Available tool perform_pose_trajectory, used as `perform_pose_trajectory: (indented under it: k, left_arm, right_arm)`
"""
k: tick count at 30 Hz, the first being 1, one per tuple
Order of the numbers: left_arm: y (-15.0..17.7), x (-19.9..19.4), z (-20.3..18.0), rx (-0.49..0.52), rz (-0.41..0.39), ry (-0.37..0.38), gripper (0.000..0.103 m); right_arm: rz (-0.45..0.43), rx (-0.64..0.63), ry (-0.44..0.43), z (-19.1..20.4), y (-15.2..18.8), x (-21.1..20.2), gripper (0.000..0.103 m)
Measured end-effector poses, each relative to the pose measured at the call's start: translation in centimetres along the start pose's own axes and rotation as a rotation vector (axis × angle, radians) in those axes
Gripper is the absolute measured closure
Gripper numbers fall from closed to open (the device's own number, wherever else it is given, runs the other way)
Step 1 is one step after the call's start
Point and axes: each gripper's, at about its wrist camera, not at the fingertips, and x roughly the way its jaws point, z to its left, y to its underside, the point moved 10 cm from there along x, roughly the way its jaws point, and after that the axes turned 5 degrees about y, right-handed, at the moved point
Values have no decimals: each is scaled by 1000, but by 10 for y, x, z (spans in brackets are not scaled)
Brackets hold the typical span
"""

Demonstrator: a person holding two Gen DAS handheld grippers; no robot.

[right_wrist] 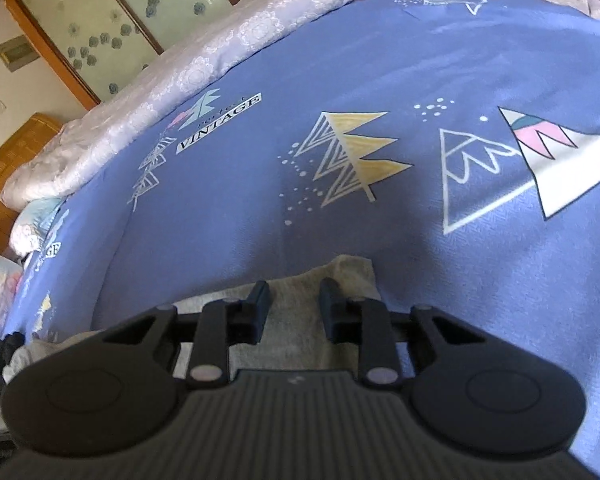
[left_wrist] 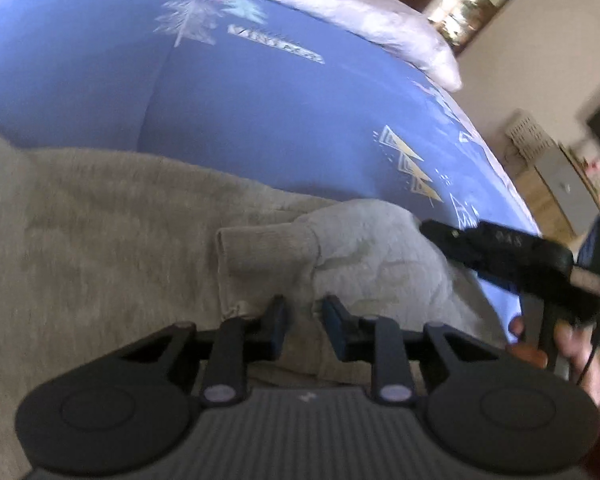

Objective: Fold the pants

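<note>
Beige pants (left_wrist: pixel 100 216) lie under both down-tilted grippers, jaws narrowly parted, gripping nothing.

Beige pants (left_wrist: pixel 100 220) on blue tree-printed sheet (right_wrist: pixel 380 60)

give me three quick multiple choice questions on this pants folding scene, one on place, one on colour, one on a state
1. Where do the pants lie?
A. on a blue printed bedsheet
B. on a wooden floor
C. over a chair

2. What colour are the pants?
A. black
B. beige-grey
C. red

3. How do the left tongs stand?
A. spread as wide as they go
B. out of sight
C. narrowly apart, over the cloth near the ribbed cuff

Answers: 1 A, blue sheet surrounds the cloth in both views; 2 B, the fabric is pale beige-grey; 3 C, a small gap shows between the fingers above the fabric.
</note>
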Motion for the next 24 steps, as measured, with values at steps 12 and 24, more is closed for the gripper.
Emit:
perform_pose_trajectory:
  k: [12,24]
  left_arm:
    - [-11,-121,63,-240,-151,47,64]
    - [75,-276,220,-592,-399,-89,60]
  right_arm:
    - [-41,-51,-116,62,31,-59,56]
    - [137,-224,-160,160,114,-24,63]
